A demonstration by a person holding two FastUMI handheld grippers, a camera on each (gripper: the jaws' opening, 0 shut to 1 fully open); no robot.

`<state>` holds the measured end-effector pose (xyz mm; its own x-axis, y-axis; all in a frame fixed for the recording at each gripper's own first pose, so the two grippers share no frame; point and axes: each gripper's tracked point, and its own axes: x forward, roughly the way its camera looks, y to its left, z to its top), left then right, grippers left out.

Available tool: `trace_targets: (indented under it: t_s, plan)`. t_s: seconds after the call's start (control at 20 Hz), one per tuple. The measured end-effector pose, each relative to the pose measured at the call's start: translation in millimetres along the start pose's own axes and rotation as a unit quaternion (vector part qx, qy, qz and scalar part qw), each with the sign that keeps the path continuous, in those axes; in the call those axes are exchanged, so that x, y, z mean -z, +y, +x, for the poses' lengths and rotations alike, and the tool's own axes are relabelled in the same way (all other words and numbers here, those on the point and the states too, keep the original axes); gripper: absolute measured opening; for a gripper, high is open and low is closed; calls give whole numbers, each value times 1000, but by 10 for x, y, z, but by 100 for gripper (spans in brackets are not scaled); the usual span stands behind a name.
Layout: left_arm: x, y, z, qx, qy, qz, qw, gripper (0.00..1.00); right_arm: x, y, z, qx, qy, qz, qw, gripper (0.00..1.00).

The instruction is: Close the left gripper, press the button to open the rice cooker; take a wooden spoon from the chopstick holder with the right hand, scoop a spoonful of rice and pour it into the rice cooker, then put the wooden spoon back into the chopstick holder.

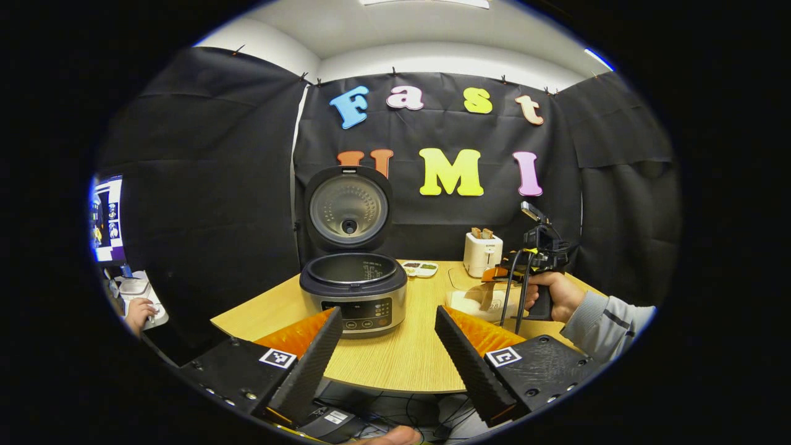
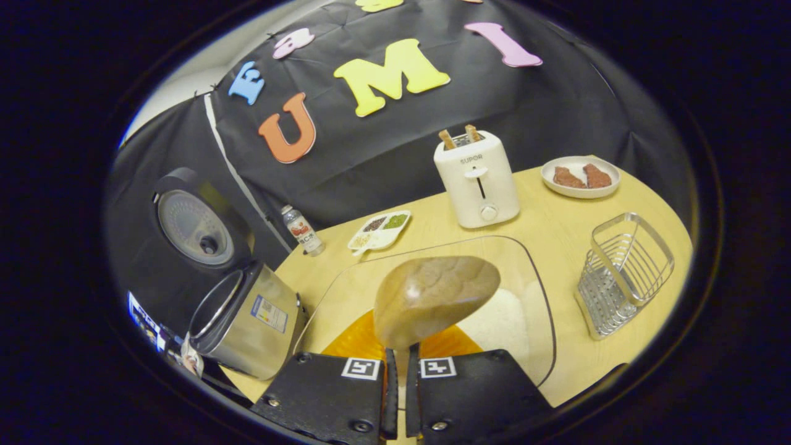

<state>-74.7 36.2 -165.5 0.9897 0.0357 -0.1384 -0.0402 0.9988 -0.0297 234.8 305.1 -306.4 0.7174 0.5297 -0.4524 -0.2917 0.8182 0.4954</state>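
Note:
The rice cooker (image 1: 353,295) stands open on the table, its lid (image 1: 349,210) raised and the inner pot showing. My left gripper (image 1: 388,346) is open in front of it, holding nothing. The right gripper (image 2: 400,371) is shut on the wooden spoon's handle, and the spoon's bowl (image 2: 435,296) hangs over the glass container (image 2: 537,290), beside the white rice (image 2: 503,318). In the left gripper view, a hand holds the right gripper (image 1: 497,275) above the glass container (image 1: 479,303). The rice cooker (image 2: 247,321) sits to the left of the container. The wire chopstick holder (image 2: 624,272) stands on the right.
A white toaster (image 2: 479,179) with bread in it stands behind the container. A plate of meat (image 2: 579,176) is at the back right. A divided dish (image 2: 378,230) and a small bottle (image 2: 301,230) sit by the wall. The wooden table's front edge (image 1: 383,386) lies just ahead of my left gripper.

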Motion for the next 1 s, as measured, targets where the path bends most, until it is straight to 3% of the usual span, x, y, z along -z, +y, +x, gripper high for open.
trace_targets:
  t_s: [0.2,0.4,0.6,0.75,1.0]
  plan:
    - [-3,16,-15,-1,2,8,1000,96,-72,6,-25,-24,17,90,995,10]
    - [-14,50,-26,2,3,8,1000,96,-279,-129,-198,-31,-16,145,989,10]
    - [-16,68,-52,4,2,-2,1000,96,-484,-231,-444,-53,-50,211,975,10]
    - [-6,70,-49,4,4,-4,1000,96,-560,-274,-561,-86,-59,283,953,10]
    - [-25,74,-94,-1,1,5,1000,96,-517,-237,-629,-147,-31,405,902,10]
